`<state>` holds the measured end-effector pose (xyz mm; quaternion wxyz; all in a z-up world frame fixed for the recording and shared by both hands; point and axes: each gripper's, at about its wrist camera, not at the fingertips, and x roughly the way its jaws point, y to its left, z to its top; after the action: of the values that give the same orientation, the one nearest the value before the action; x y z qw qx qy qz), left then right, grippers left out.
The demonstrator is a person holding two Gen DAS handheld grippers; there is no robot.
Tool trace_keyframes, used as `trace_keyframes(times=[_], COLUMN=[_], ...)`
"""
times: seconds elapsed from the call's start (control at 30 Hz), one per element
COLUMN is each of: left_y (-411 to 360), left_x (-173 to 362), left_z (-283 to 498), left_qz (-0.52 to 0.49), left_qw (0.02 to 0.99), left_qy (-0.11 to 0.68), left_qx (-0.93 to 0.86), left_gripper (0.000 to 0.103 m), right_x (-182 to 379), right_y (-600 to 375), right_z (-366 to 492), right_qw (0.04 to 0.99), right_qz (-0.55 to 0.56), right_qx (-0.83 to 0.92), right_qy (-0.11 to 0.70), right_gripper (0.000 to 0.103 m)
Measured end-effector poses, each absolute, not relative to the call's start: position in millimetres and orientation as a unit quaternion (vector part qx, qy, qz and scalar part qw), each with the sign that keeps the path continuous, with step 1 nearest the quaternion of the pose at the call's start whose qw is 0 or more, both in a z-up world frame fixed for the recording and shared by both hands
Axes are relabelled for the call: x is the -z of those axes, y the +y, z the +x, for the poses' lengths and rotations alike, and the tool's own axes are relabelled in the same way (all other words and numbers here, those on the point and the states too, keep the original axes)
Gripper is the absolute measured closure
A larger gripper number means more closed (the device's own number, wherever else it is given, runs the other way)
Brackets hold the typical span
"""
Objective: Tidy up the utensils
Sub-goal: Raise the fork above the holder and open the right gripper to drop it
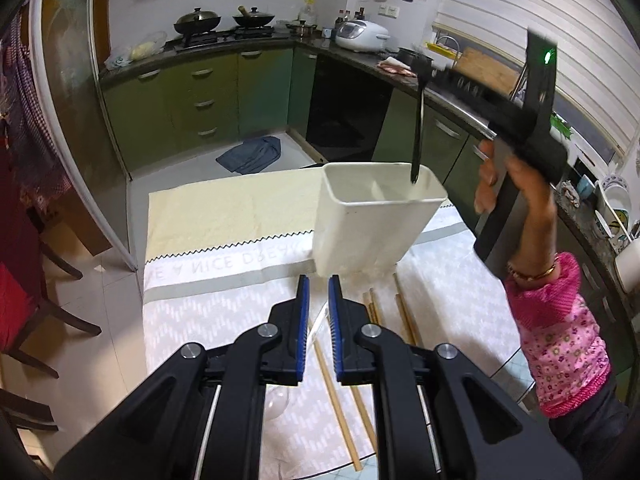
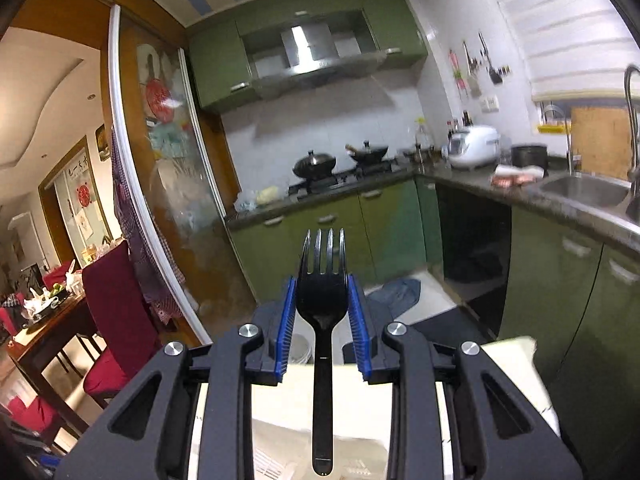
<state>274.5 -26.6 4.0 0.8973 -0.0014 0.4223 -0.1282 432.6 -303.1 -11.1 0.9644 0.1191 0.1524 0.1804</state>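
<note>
A white utensil holder (image 1: 372,220) with inner dividers stands on the cloth-covered table. Held in a person's hand at the right, my right gripper (image 1: 426,70) is shut on a black plastic fork (image 1: 418,132). The fork hangs handle-down, its lower end at the holder's far right opening. In the right wrist view the fork (image 2: 322,312) sits between the blue pads (image 2: 287,320) of the right gripper (image 2: 322,280), tines pointing away. My left gripper (image 1: 318,280) is shut and empty, just in front of the holder. Several wooden chopsticks (image 1: 406,320) lie on the cloth below it.
A clear plastic utensil (image 1: 276,404) lies under my left gripper. A cream towel (image 1: 224,216) covers the table's far half. Green cabinets, a stove with woks (image 1: 198,20) and a sink (image 2: 584,190) ring the room. Red chairs (image 2: 116,300) stand left; a blue cloth (image 1: 250,154) lies on the floor.
</note>
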Motion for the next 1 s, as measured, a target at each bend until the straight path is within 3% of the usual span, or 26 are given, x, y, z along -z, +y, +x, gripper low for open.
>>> trace_keyframes(times=[0.2, 0.47, 0.5, 0.57, 0.63, 0.77, 1.0], left_y=[-23, -36, -37, -38, -40, -46, -39], left_x=[-2, -6, -7, -11, -10, -2, 61], left_z=[274, 263, 261, 259, 256, 252, 259], left_qz=[-0.003, 0.004, 0.004, 0.005, 0.01, 0.039, 0.089], left_qw=[0.898, 0.899, 0.9, 0.901, 0.901, 0.898, 0.87], left_qy=[0.422, 0.417, 0.415, 0.412, 0.411, 0.411, 0.45], left_qx=[0.127, 0.136, 0.136, 0.138, 0.139, 0.152, 0.181], left_gripper=[0.093, 0.093, 0.093, 0.093, 0.092, 0.066, 0.066], right_x=[49, 60, 58, 54, 47, 40, 56], right_y=[-298, -304, -306, -312, -320, -336, -369], right_z=[417, 390, 384, 372, 353, 303, 230], right_qw=[0.965, 0.961, 0.961, 0.961, 0.96, 0.958, 0.952], right_qz=[0.087, 0.061, 0.061, 0.064, 0.067, 0.049, 0.035], right_qx=[-0.18, -0.195, -0.198, -0.206, -0.219, -0.24, -0.255], right_qy=[0.169, 0.186, 0.182, 0.175, 0.163, 0.146, 0.165], right_gripper=[0.076, 0.076, 0.075, 0.06, 0.053, 0.049, 0.046])
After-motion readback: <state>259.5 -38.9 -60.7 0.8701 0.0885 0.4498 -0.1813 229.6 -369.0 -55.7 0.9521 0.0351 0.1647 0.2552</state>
